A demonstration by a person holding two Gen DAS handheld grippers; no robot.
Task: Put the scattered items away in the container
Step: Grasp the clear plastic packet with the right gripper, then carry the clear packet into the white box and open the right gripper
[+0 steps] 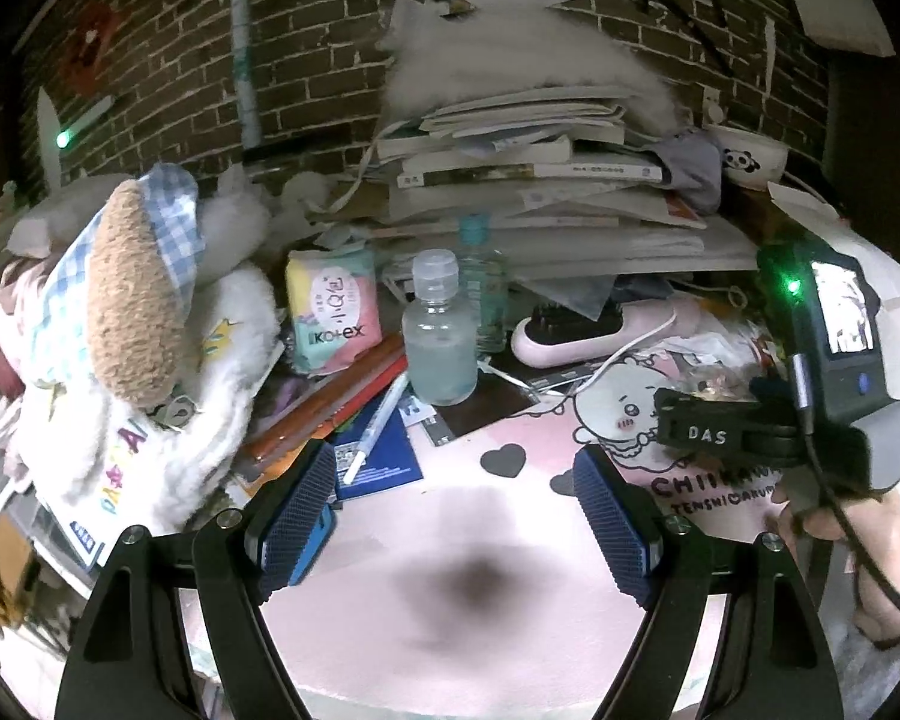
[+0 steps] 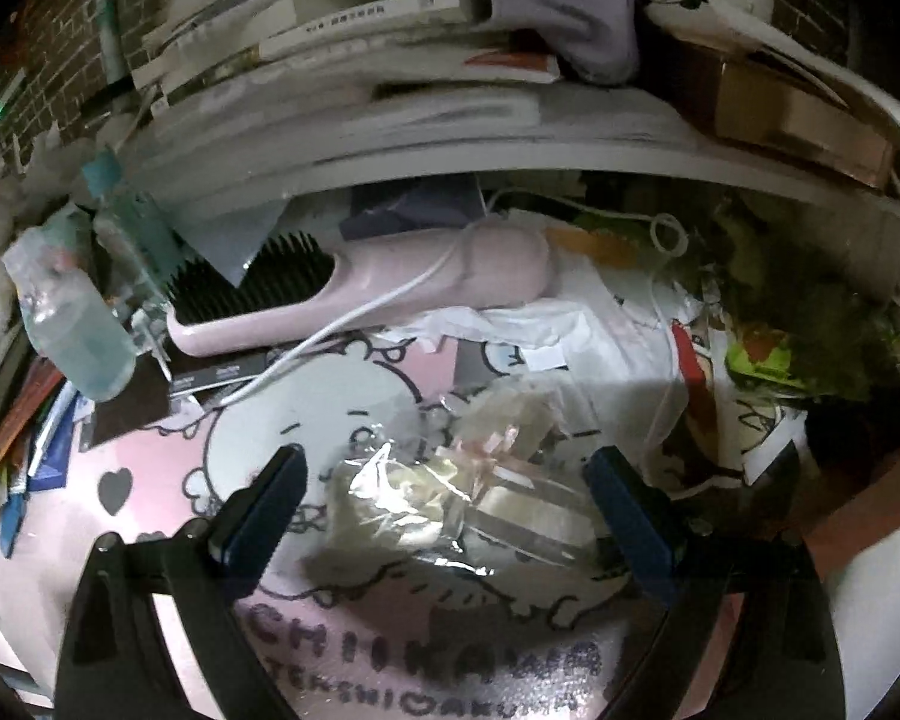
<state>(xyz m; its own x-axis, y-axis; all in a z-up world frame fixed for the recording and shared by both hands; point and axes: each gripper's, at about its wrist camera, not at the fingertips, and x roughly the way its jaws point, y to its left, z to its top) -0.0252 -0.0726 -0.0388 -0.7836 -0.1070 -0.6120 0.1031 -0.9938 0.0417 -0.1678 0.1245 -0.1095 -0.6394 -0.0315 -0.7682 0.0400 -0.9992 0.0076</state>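
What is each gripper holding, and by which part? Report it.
Nothing. The left gripper is open over the pink mat; the right gripper straddles a clear plastic packet, unclamped.

Glossy crinkled cellophane packet (image 2: 450,492)

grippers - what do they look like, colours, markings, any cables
Both are black handheld frames with curved forked arms, silver screws and dark blue ribbed pads. The left gripper shows brighter blue edging on its pads. Seen from the left wrist, the right gripper carries a white "DAS" marking, a small lit screen with a green light, a grey body and a black cable.
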